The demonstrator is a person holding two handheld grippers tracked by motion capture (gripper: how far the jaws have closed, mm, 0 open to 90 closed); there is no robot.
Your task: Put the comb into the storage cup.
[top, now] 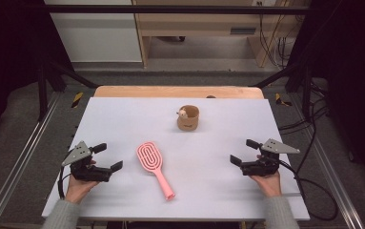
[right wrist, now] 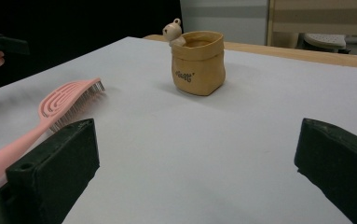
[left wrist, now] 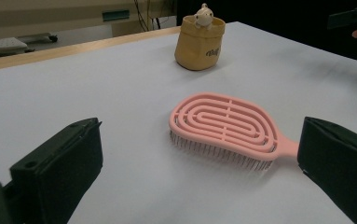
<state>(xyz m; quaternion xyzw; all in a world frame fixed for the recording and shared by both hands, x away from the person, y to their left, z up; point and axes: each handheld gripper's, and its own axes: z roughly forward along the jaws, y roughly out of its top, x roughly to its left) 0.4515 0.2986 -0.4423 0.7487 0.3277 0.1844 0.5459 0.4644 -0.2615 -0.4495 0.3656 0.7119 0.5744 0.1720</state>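
Note:
A pink hairbrush lies bristles down on the white table, its handle toward the near edge; it also appears in the left gripper view and the right gripper view. A tan pouch-shaped pot with a small bear figure on its rim stands farther back. My left gripper rests open at the near left, just left of the brush. My right gripper rests open at the near right, apart from both objects. Nothing is between either pair of jaws.
The white table top ends at a wooden strip along its far edge. Metal rails and cables run beside the table. Open surface lies between the brush and the right gripper.

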